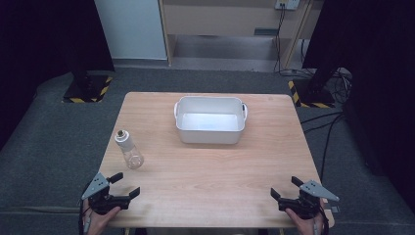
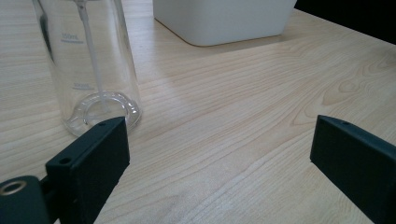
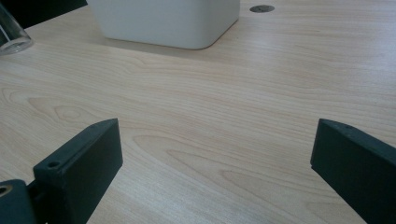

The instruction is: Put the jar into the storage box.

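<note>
Seen from above, the left gripper [image 1: 125, 185] sits at the near left corner of the table [image 1: 210, 171], its two black jaws spread wide with nothing between them, only bare wood. A hand [image 1: 100, 218] comes in from the bottom edge and holds it. In the left gripper view, the same jaws rise from the bottom corners, far apart, and the left gripper [image 2: 219, 140] points across the light wood. Just beyond its left jaw stands a clear glass bottle [image 2: 91, 70], upright, with printed measuring marks on its wall and a thin tube running down inside; the jaw is close to the bottle's base but not gripping it. From above, the bottle [image 1: 129, 150] stands on the left part of the table, ahead of the left gripper, with a small brownish stopper on its neck. The right gripper [image 1: 285, 188] rests at the near right corner, held by the other hand [image 1: 306, 218], its jaws likewise released and wide, holding nothing. In the right gripper view, the right gripper [image 3: 217, 142] faces open tabletop. Farther back, near the middle of the far half of the table, sits a white rectangular tub [image 1: 210, 133] with small handles at its ends. Dark grey floor [image 1: 49, 142] surrounds the table.
</note>
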{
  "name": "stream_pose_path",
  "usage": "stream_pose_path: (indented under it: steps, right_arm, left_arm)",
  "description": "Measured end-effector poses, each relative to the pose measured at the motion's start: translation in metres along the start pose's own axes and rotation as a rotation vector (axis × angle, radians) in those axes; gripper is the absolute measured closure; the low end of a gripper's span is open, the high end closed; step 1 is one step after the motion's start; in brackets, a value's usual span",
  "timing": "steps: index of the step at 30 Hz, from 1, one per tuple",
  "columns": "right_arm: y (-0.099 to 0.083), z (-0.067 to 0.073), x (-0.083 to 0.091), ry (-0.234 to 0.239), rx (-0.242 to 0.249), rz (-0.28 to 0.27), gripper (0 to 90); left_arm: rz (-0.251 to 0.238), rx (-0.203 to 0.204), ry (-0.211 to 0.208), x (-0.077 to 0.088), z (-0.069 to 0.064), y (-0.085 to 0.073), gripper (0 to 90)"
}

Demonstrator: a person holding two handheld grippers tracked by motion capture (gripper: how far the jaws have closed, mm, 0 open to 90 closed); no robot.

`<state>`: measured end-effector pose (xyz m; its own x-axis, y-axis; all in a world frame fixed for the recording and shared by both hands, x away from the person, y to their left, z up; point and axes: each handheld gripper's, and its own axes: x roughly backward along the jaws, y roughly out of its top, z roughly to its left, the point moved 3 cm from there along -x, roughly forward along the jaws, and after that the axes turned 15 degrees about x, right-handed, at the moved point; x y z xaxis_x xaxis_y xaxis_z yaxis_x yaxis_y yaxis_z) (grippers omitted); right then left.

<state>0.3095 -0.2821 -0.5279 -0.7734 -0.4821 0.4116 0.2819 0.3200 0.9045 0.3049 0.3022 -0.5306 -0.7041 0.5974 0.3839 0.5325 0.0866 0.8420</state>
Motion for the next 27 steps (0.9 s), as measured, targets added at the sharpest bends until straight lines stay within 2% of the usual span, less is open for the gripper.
stream_pose_path:
  steps: [27]
  right_arm:
    - [0.0000,0.0012,0.0046,-0.006,0.007,-0.011,2.6]
  left_arm:
    - [0.005,-0.001,-0.018,-0.0029,0.0012,0.0003,3.9]
